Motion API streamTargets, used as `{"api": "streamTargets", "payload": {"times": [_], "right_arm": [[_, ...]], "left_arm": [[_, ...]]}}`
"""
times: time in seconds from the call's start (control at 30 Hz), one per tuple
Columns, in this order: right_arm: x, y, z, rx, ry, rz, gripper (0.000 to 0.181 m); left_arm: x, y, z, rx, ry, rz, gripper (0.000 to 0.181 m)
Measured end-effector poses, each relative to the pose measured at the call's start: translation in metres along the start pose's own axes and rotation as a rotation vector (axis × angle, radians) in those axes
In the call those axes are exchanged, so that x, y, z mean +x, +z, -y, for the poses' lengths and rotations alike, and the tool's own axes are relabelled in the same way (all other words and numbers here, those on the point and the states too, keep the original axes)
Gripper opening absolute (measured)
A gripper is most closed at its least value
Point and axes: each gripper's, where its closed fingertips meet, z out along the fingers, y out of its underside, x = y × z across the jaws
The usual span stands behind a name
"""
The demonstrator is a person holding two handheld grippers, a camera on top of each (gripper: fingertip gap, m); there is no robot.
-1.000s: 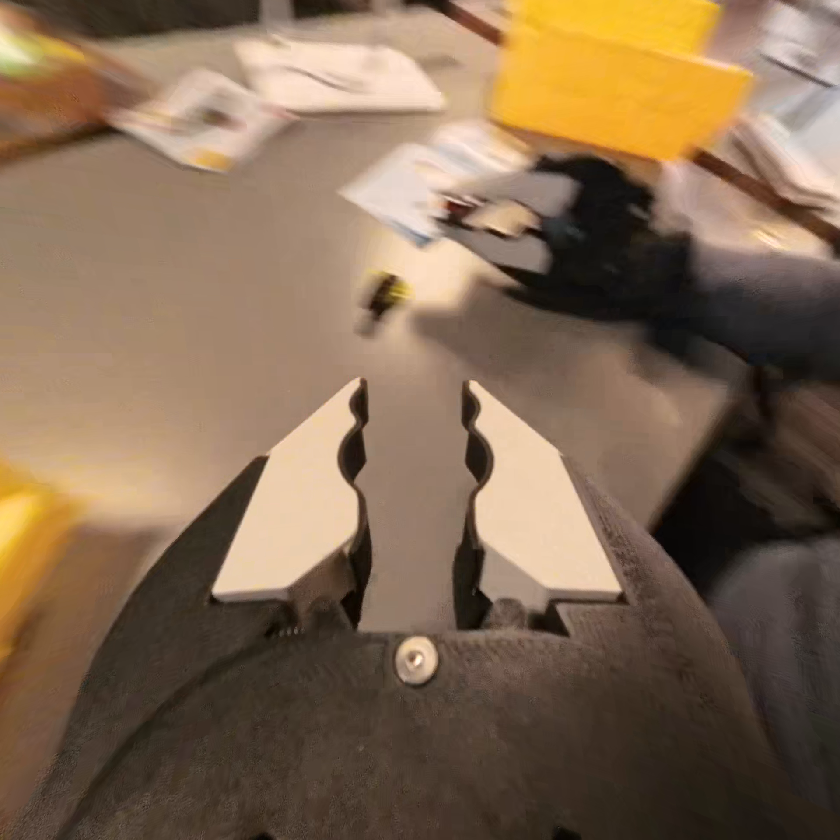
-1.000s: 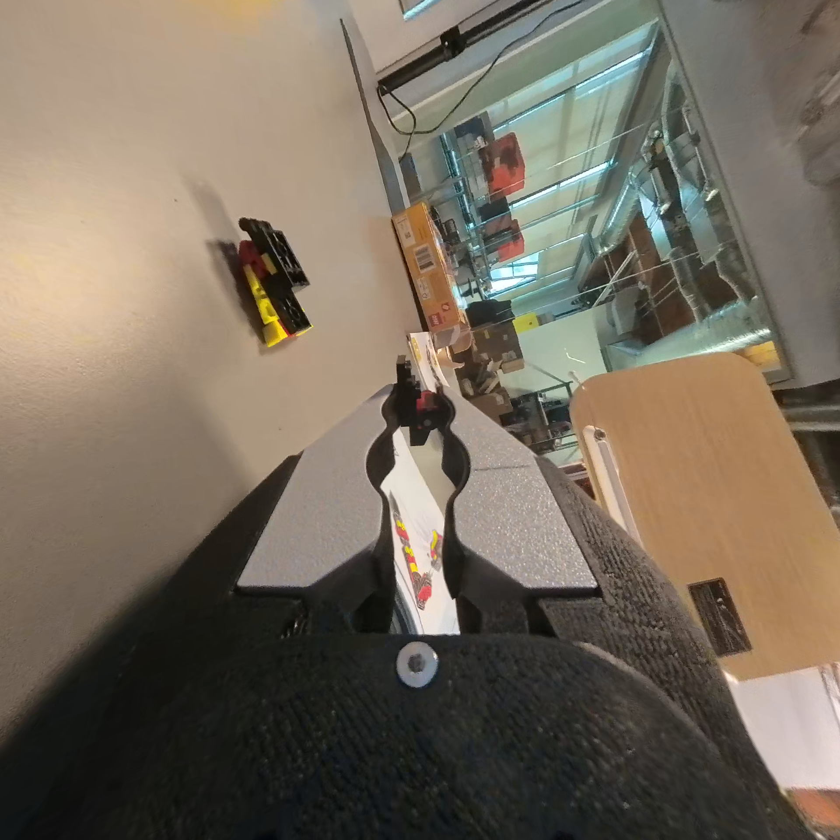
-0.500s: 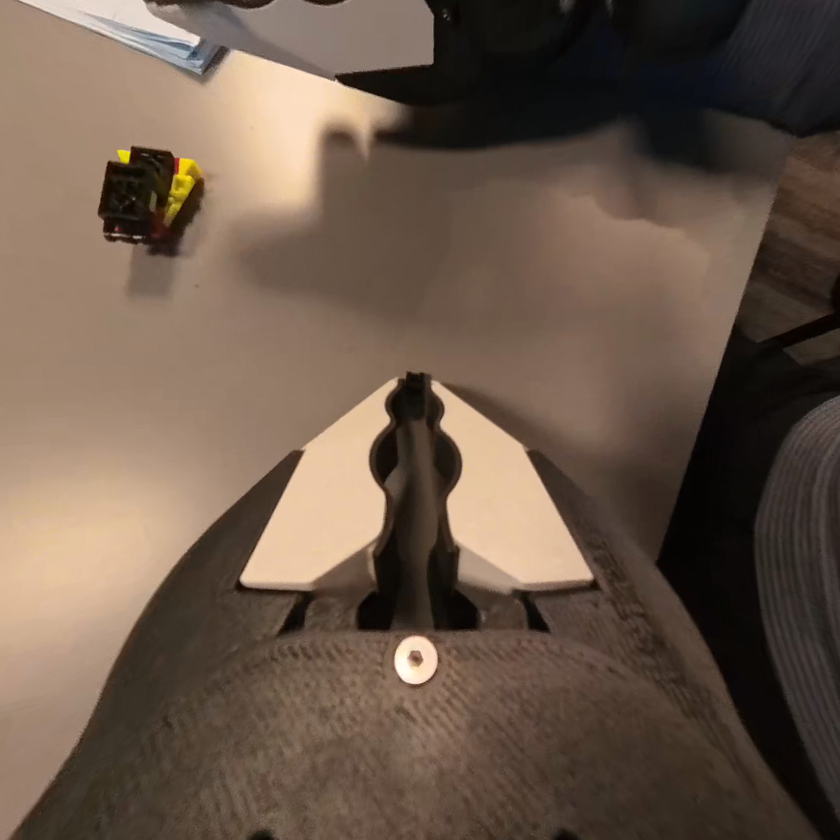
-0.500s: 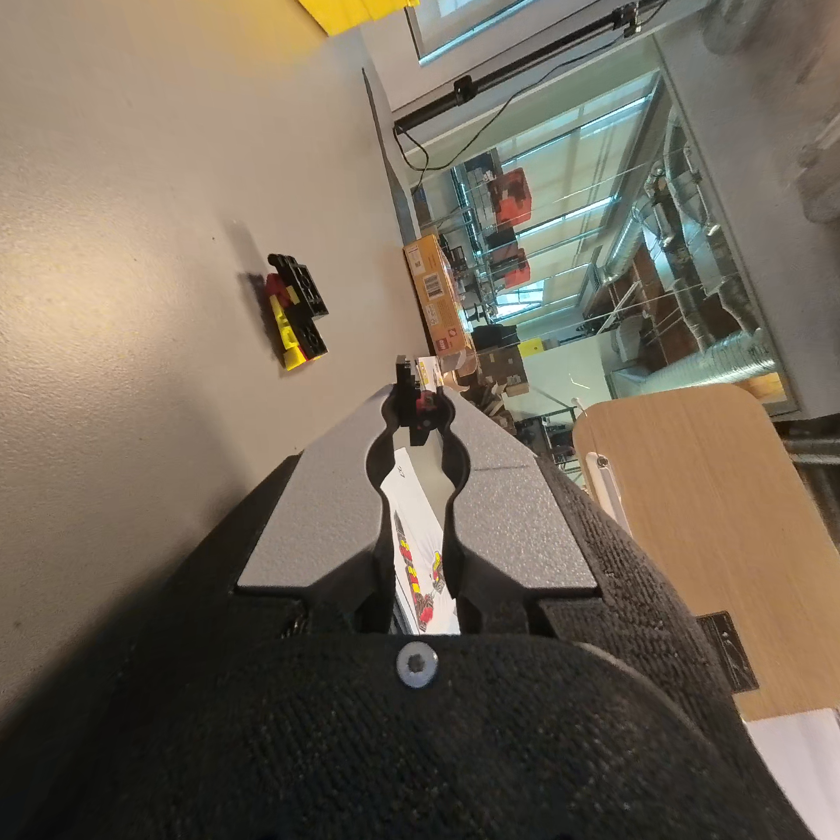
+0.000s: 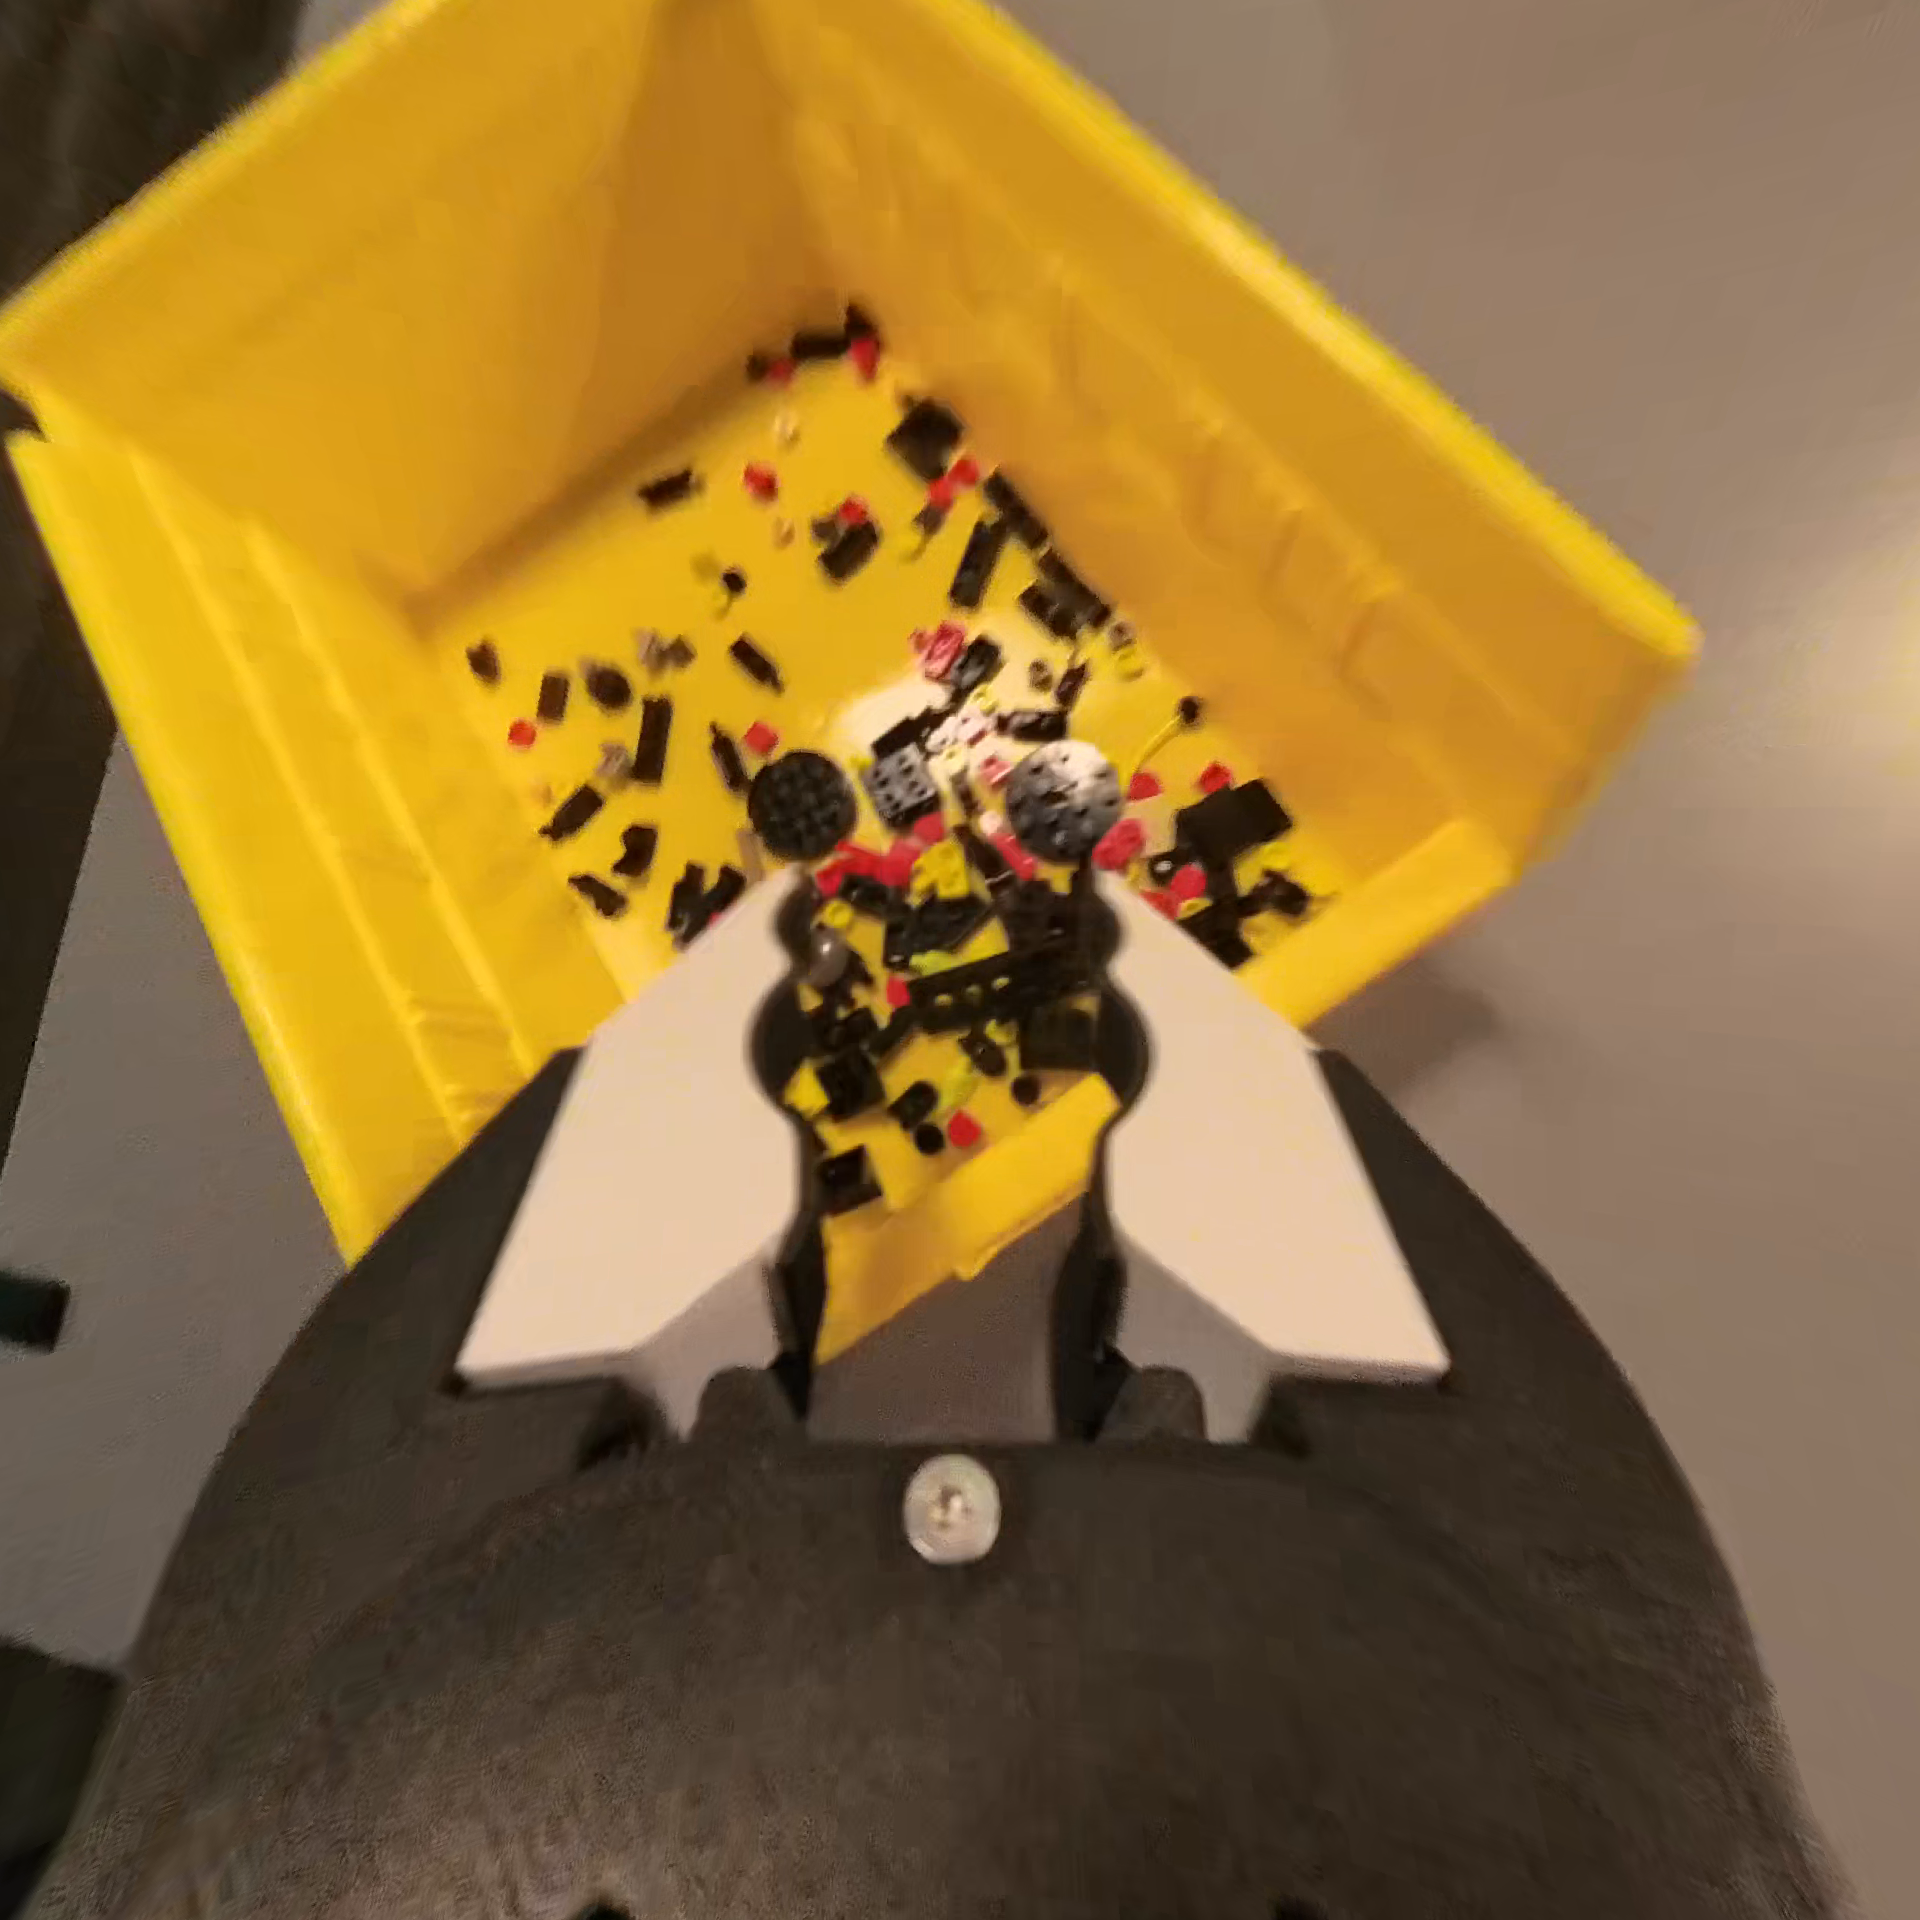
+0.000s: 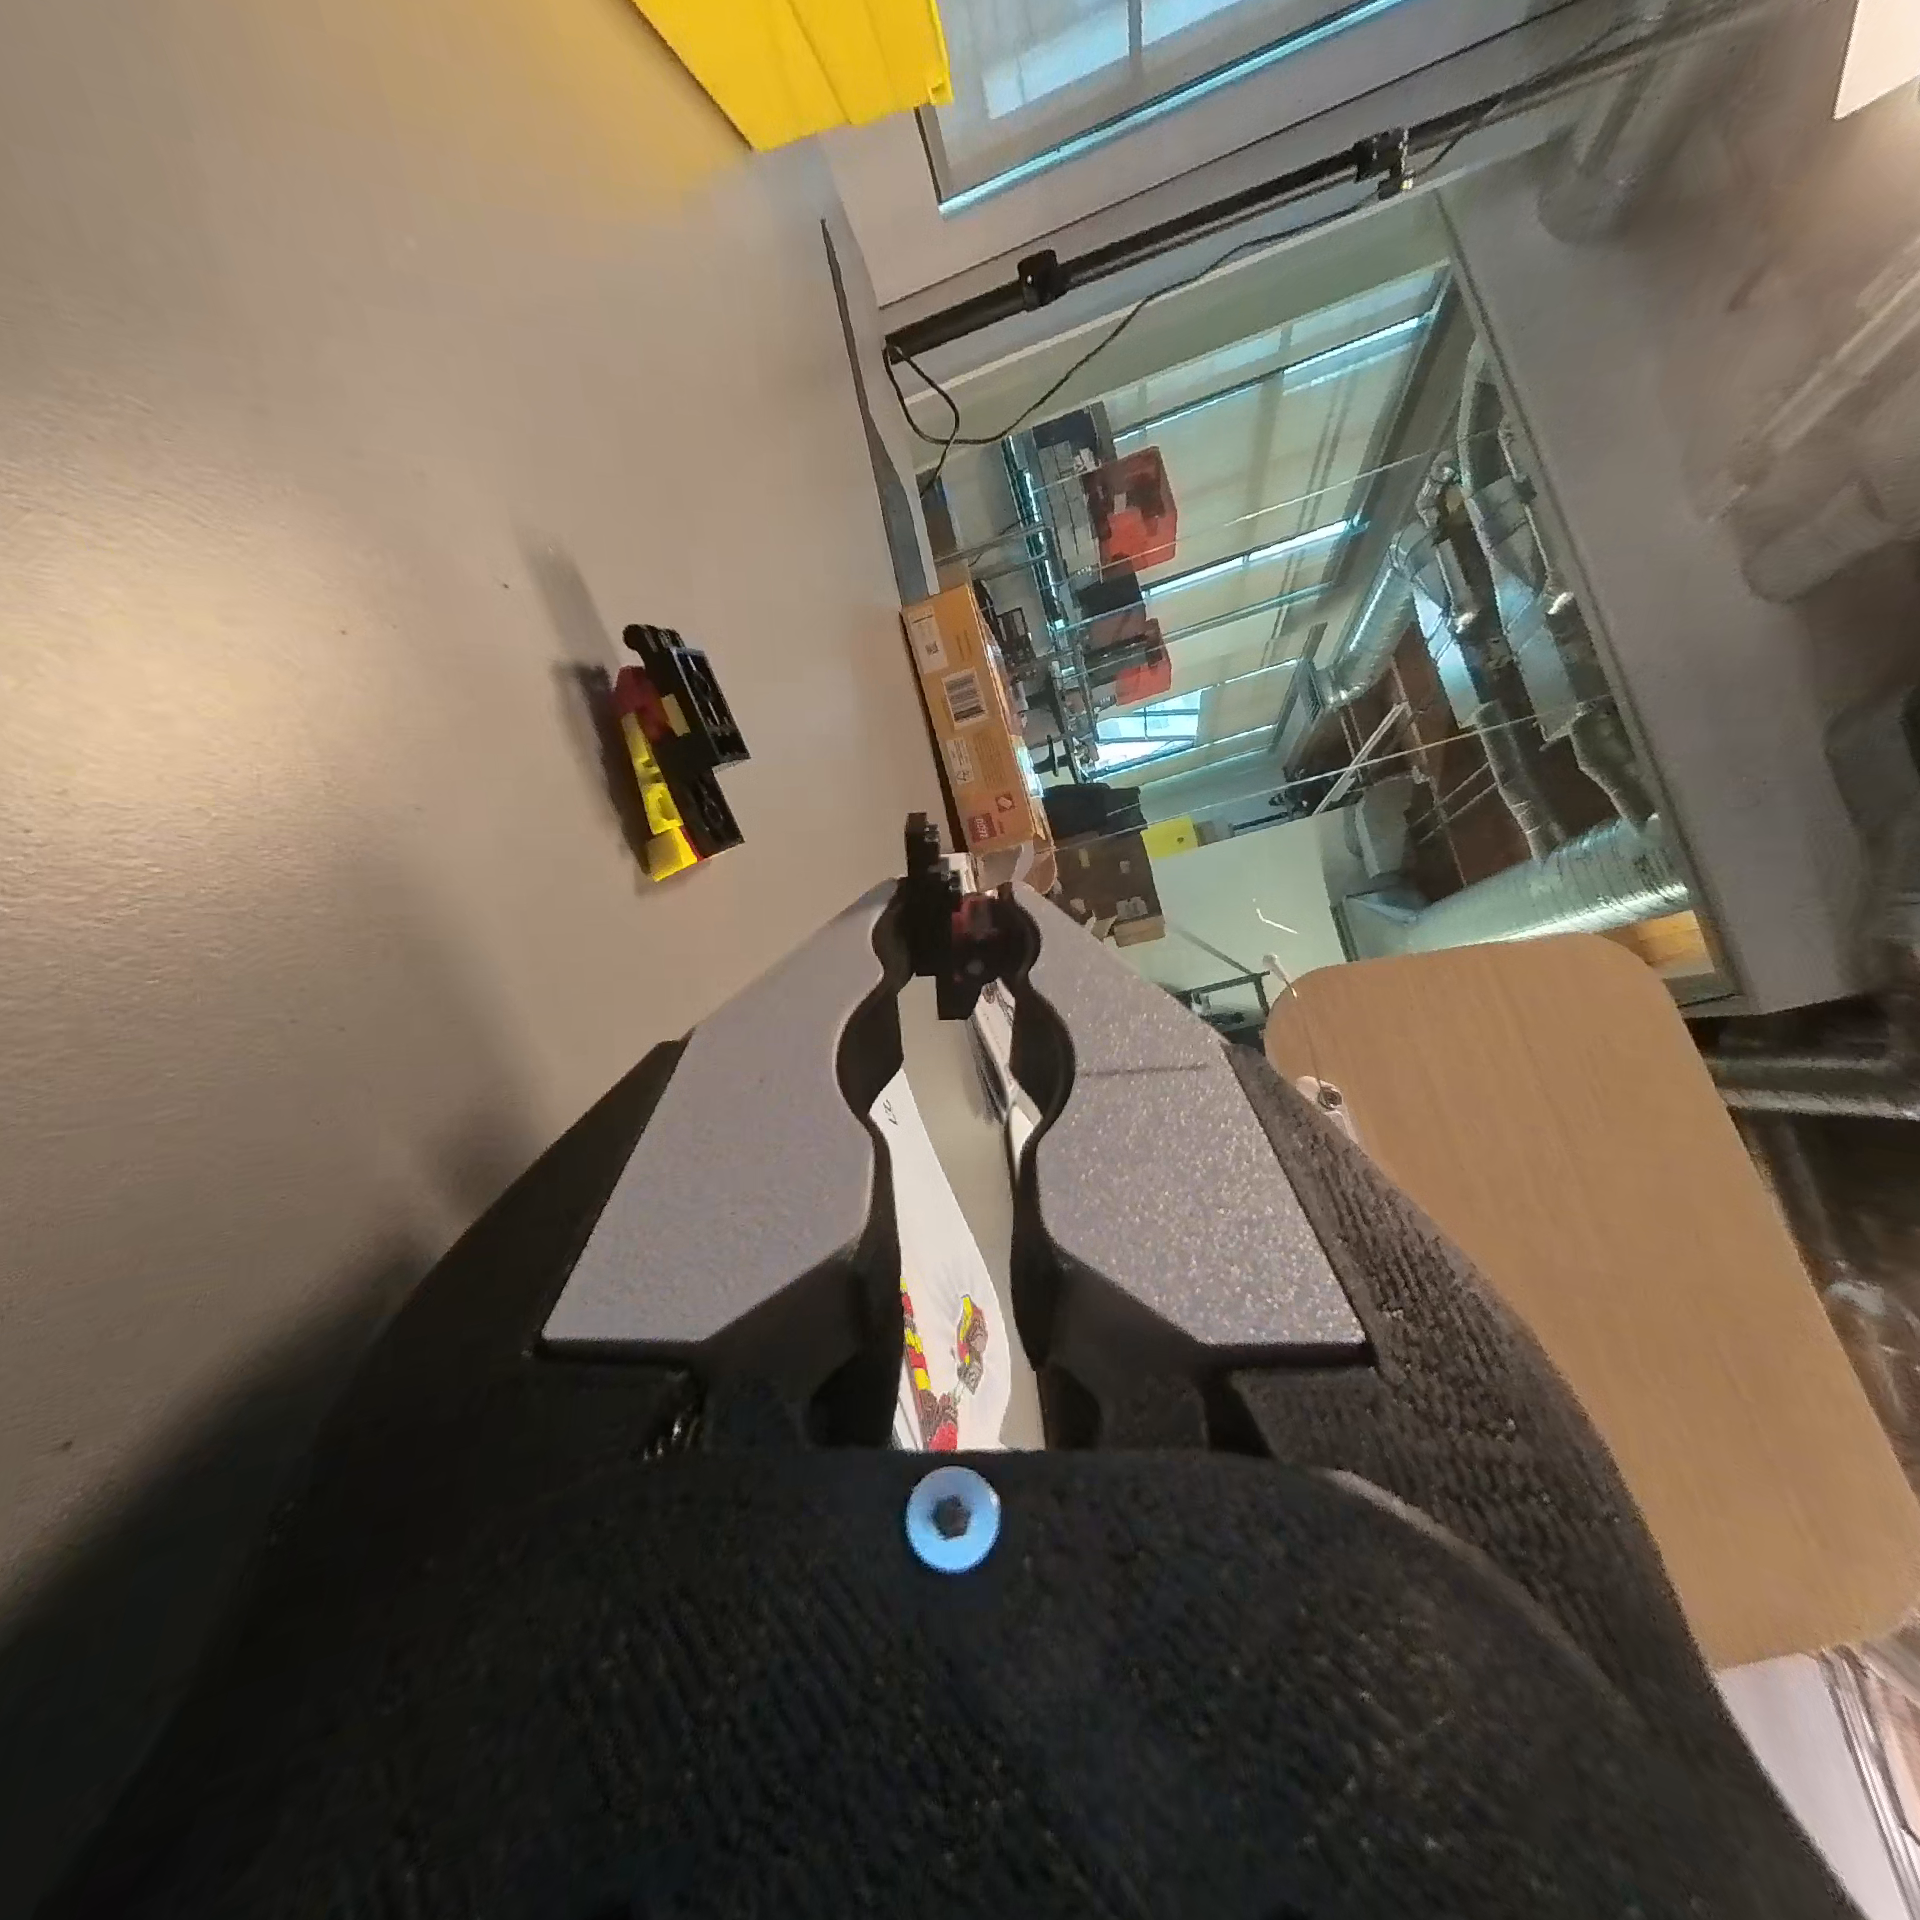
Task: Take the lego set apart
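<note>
Two claws work: the left claw, spread apart and empty, hangs over the yellow bin of loose pieces; the right claw pinches a small black-red piece. The remaining lego chunk sits left of centre on the table. Next, probably binning that piece.

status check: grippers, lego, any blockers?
Left gripper open over yellow bin of loose pieces. Right gripper shut on small black-red piece. Lego chunk still assembled on table. Nothing in the way.
</note>
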Motion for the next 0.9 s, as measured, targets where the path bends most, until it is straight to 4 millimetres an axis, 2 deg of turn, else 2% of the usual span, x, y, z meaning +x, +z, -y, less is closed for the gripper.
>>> {"api": "streamTargets", "payload": {"times": [0.03, 0.1, 0.17, 0.23, 0.27, 0.3, 0.33, 0.4, 0.43, 0.5, 0.57, 0.7, 0.9], "right_arm": [[0.000, 0.000, 0.000, 0.000, 0.000, -0.001, 0.013], [0.001, 0.000, 0.000, 0.001, -0.001, -0.004, 0.013], [0.002, 0.000, 0.000, 0.002, -0.001, -0.008, 0.013], [0.005, -0.001, 0.002, 0.009, 0.003, -0.024, 0.013], [0.008, -0.002, 0.004, 0.017, 0.012, -0.035, 0.013], [0.011, -0.003, 0.006, 0.027, 0.022, -0.045, 0.012], [0.013, -0.005, 0.009, 0.038, 0.027, -0.057, 0.013], [0.017, -0.008, 0.018, 0.064, 0.016, -0.082, 0.012], [0.018, -0.009, 0.022, 0.078, 0.000, -0.095, 0.013], [0.019, -0.013, 0.031, 0.105, -0.049, -0.124, 0.013], [0.019, -0.016, 0.039, 0.124, -0.099, -0.145, 0.013], [0.017, -0.018, 0.047, 0.146, -0.168, -0.161, 0.013], [0.014, -0.020, 0.053, 0.150, -0.312, -0.190, 0.013]], "left_arm": [[-0.005, 0.005, -0.003, -0.039, -0.017, 0.017, 0.073], [-0.014, 0.008, -0.003, -0.062, -0.041, 0.057, 0.092], [-0.012, 0.003, 0.005, -0.020, -0.059, 0.068, 0.096], [0.012, -0.020, 0.030, 0.154, -0.048, 0.030, 0.086], [0.037, -0.036, 0.044, 0.270, -0.034, -0.037, 0.078], [0.075, -0.055, 0.056, 0.385, -0.023, -0.168, 0.069], [0.122, -0.075, 0.062, 0.470, -0.019, -0.360, 0.062], [0.213, -0.109, 0.058, 0.497, -0.037, -0.785, 0.055], [0.247, -0.116, 0.051, 0.454, -0.058, -0.936, 0.054], [0.295, -0.113, 0.037, 0.343, -0.086, -1.107, 0.052], [0.325, -0.112, 0.031, 0.283, -0.159, -1.245, 0.047], [0.352, -0.097, 0.024, 0.186, -0.264, -1.355, 0.043], [0.356, -0.090, 0.027, 0.160, -0.344, -1.424, 0.020]]}}
